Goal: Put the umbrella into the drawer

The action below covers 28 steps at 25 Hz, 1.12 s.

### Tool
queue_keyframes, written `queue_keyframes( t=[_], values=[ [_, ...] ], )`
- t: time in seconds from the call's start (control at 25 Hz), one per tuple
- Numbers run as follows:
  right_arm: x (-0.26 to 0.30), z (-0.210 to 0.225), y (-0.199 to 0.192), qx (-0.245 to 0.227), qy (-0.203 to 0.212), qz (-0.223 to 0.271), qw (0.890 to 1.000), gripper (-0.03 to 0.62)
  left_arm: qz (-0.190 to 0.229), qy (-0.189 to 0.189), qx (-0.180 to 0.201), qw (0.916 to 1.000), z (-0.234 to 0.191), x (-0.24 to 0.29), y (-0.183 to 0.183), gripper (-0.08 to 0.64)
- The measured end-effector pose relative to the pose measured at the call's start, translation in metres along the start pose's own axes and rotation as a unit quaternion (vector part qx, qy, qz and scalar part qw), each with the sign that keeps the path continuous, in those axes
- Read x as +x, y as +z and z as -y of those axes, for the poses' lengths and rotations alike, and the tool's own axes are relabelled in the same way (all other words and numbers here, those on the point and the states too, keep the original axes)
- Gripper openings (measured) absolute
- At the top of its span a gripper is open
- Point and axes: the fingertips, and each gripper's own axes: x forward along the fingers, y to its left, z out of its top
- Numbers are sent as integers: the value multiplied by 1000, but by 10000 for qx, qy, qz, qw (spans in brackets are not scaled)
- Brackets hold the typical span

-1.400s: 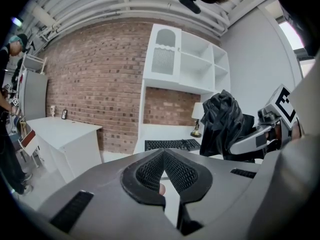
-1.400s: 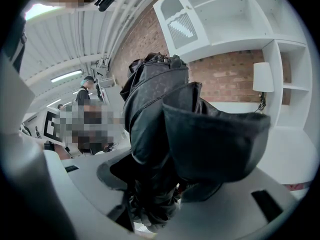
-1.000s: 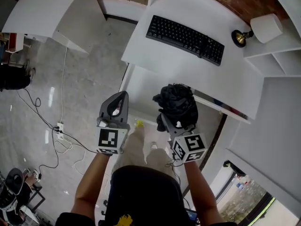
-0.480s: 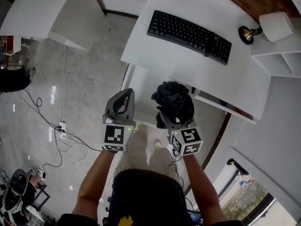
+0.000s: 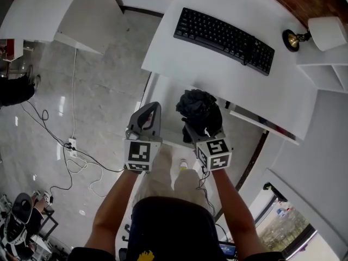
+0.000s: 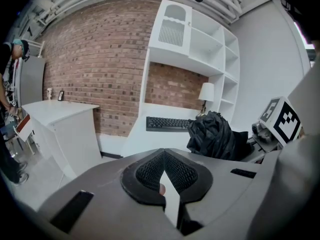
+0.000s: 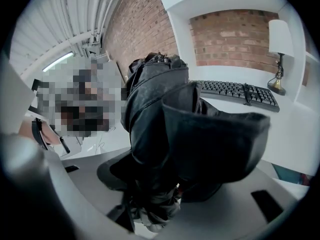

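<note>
The folded black umbrella (image 5: 198,109) is bunched up in my right gripper (image 5: 197,135), which is shut on its lower part. It hangs just in front of the white desk's (image 5: 217,69) front edge, above a white pulled-out panel (image 5: 161,102) that looks like the drawer. In the right gripper view the umbrella (image 7: 175,119) fills the middle and hides the jaws. My left gripper (image 5: 151,109) is shut on nothing, side by side with the right one and a short way left of the umbrella (image 6: 215,134). In the left gripper view its pads (image 6: 150,174) meet at the tip.
A black keyboard (image 5: 224,32) lies on the desk, and a lamp (image 5: 321,34) stands at its far right by white shelves (image 5: 326,75). A second white table (image 5: 49,10) is at the upper left. Cables and a power strip (image 5: 69,148) lie on the grey floor.
Both grippers have moved a little forward towards the desk. The left one has shifted right, closer to the umbrella. The right gripper's hold on the umbrella is unchanged.
</note>
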Motion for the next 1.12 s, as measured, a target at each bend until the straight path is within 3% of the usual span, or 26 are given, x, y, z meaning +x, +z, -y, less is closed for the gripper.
queue_keyframes(
  t=[1.12],
  values=[
    [91, 15, -71, 128, 274, -1283, 9913, 239, -329, 147, -88, 9993, -28, 29, -47, 16]
  ],
)
